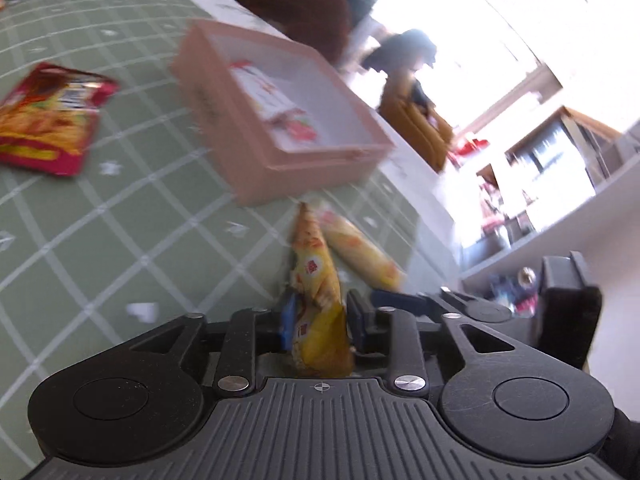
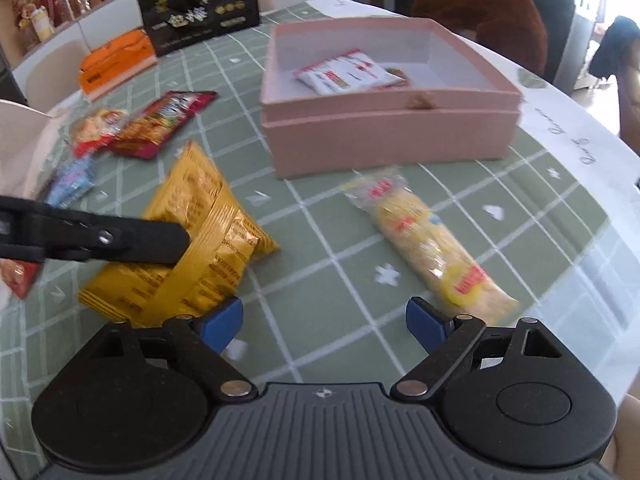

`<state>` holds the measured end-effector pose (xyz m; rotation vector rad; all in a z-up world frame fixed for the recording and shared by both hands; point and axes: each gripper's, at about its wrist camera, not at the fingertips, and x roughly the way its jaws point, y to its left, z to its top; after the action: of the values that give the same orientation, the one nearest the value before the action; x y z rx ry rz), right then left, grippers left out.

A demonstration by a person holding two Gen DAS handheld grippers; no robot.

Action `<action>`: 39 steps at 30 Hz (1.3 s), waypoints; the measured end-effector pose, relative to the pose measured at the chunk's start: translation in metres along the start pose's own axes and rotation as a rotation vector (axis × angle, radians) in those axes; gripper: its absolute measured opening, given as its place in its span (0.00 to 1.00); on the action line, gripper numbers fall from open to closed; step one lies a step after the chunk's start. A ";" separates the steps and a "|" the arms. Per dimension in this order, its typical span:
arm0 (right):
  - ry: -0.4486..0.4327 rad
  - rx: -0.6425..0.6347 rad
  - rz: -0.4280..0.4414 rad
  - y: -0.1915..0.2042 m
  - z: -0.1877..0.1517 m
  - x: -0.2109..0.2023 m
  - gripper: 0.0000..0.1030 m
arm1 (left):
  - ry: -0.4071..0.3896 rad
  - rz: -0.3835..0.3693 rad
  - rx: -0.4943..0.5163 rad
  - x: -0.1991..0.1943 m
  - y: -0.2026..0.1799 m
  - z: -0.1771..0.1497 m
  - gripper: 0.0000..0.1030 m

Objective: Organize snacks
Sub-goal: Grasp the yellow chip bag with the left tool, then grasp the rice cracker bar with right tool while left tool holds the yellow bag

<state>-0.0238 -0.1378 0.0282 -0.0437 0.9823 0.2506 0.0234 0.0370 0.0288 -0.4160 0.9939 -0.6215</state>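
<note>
A yellow snack bag (image 1: 316, 292) stands edge-on between the pads of my left gripper (image 1: 320, 316) and fills the gap, so the gripper is shut on it. In the right wrist view one black finger (image 2: 152, 240) of that gripper presses across the creased bag (image 2: 208, 216). My right gripper (image 2: 323, 322) hangs open over the green checked tablecloth (image 2: 332, 208) with nothing between its blue pads. A long pale yellow packet (image 2: 432, 248) lies just ahead to its right. The pink box (image 2: 384, 140) behind holds a white and red packet (image 2: 344, 72).
A red packet (image 2: 160, 124) and smaller snacks (image 2: 96, 128) lie at the left. An orange box (image 2: 116, 66) and a black box (image 2: 200, 4) stand at the back. A brown chair (image 2: 488, 12) is behind the table. A person (image 1: 416, 120) stands beyond it.
</note>
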 end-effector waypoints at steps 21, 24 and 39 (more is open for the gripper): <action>-0.134 -0.032 -0.091 -0.030 0.001 -0.022 0.86 | 0.007 0.239 0.037 0.012 -0.013 -0.015 0.32; -0.131 -0.021 -0.119 -0.045 0.009 -0.019 0.86 | -0.017 0.239 -0.016 0.006 -0.008 -0.019 0.32; -0.007 0.111 0.082 -0.067 0.020 0.004 0.73 | -0.026 0.247 -0.097 0.000 0.000 -0.024 0.32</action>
<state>0.0098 -0.1989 0.0304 0.0987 0.9911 0.2705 0.0022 0.0359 0.0173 -0.3782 1.0343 -0.3453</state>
